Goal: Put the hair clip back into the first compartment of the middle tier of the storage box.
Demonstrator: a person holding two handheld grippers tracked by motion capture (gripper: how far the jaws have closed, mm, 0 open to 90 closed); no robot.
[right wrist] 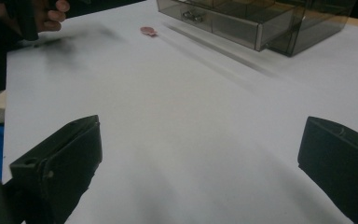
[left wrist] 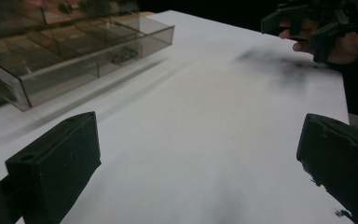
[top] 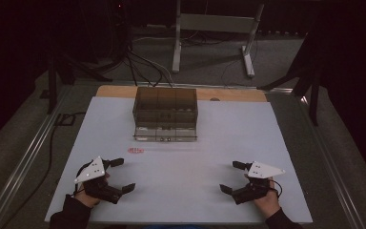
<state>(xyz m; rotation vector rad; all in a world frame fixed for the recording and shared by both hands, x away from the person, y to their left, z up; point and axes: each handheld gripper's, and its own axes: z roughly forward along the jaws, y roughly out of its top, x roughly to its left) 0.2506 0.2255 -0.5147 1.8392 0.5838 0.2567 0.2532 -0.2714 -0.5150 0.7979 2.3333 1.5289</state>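
Left claw (top: 116,175) sits wide open with nothing in it, and the right claw (top: 231,177) is the same. I'll use the box (top: 165,107) as my reference.

High view: I see the box, smoky clear plastic, at the far middle of the white table (top: 181,191). Its bottom drawer (top: 165,133) is pulled out toward me. Both claws rest at the near edge, well apart from the box, left one near-left of it, right one near-right. A small red disc (top: 135,150) lies just near-left of the drawer, between the box and the left claw, touching neither. Each claw carries a grey plate on top, and a hand holds each from below.

Left gripper view: I get the left claw (left wrist: 198,154) with jaws spread to both lower corners, bare table between them. The box (left wrist: 65,51) is upper left with its drawer (left wrist: 88,56) out, dividers visible and a small item in one cell that I can't make out. The right claw (left wrist: 298,23) is upper right, far from the box.

Right gripper view: the right claw (right wrist: 200,158) has jaws fully spread, nothing between the pads. The box (right wrist: 307,23) is top right, drawer (right wrist: 228,18) sticking out to its left. The disc (right wrist: 148,31) lies just left of the drawer. A hand (right wrist: 37,14) shows top left, well apart from the box.
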